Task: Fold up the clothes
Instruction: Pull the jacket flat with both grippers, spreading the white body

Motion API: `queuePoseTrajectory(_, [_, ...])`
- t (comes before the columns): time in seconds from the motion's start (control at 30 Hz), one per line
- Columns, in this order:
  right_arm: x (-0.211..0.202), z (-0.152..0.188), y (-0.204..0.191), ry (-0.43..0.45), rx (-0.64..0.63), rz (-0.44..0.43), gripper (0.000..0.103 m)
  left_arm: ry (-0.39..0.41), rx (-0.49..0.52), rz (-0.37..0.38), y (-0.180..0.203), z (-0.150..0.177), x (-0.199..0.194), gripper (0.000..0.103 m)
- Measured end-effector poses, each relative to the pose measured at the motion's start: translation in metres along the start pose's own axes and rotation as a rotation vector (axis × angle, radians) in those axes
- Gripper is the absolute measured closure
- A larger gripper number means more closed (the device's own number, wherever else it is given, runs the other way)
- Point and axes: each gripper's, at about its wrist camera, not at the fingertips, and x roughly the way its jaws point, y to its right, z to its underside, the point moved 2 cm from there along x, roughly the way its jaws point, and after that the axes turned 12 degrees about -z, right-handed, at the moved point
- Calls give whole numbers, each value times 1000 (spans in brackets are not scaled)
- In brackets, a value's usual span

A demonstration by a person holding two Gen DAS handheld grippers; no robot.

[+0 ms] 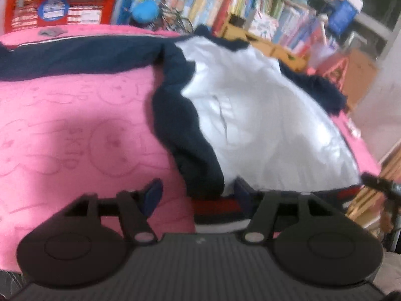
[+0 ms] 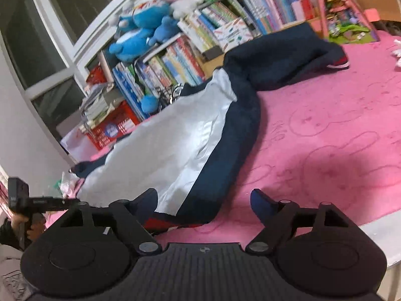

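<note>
I am holding both the left gripper (image 1: 195, 195) and right gripper (image 2: 204, 200) with jaws apart over the jacket (image 1: 250, 115) hem; its slick lining risks sliding when pinched.

Navy jacket (image 1: 175, 115), silver lining (image 1: 263, 125); pink rabbit-print bedspread (image 1: 75, 130).

I'm seeing the jacket (image 1: 180, 125) showing matt, fuzzy navy cloth with a smooth, glossy silver lining (image 1: 263, 125), ribbed knit hem at 6 o'clock. The bedspread (image 1: 75, 125) is looking like soft, matt pink quilted cloth. My left gripper (image 1: 195, 195) is showing matt black plastic, ridged body.
</note>
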Motion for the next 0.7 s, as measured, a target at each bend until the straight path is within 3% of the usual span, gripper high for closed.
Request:
queuePoseTrajectory(0.03, [8, 0, 0, -2, -3, 12, 20, 17, 20, -12, 6, 0, 4, 42])
queuePoseTrajectory(0.07, [19, -1, 0, -1, -3, 30, 21, 36, 41, -25, 11, -1, 7, 50])
queuePoseTrajectory(0.1, [28, -2, 0, 12, -3, 40, 29, 46, 45, -24, 15, -2, 9, 56])
queuePoseTrajectory(0.13, [33, -3, 1, 20, 6, 32, 51, 48, 31, -20, 18, -3, 11, 69])
queuePoseTrajectory(0.17, [40, -3, 1, 10, 38, 11, 60, 52, 23, -15, 19, -4, 10, 80])
queuePoseTrajectory(0.23, [47, -3, -4, 0, 57, -37, 80, 65, 20, 31, 21, -3, -2, 87])
queuePoseTrajectory(0.3, [39, -4, -13, 11, 44, -93, 82, 77, 18, 78, 22, -3, -15, 87])
queuePoseTrajectory(0.37, [20, -7, -20, 45, 42, -206, 84, 87, 26, 115, 23, -1, -28, 87])
queuePoseTrajectory(0.47, [-9, -15, -24, 53, 9, -351, 84, 79, 53, 116, 24, 9, -39, 87])
queuePoseTrajectory(0.7, [-5, -13, -24, -117, -114, -160, 80, 4, 60, 53, 17, 28, -32, 84])
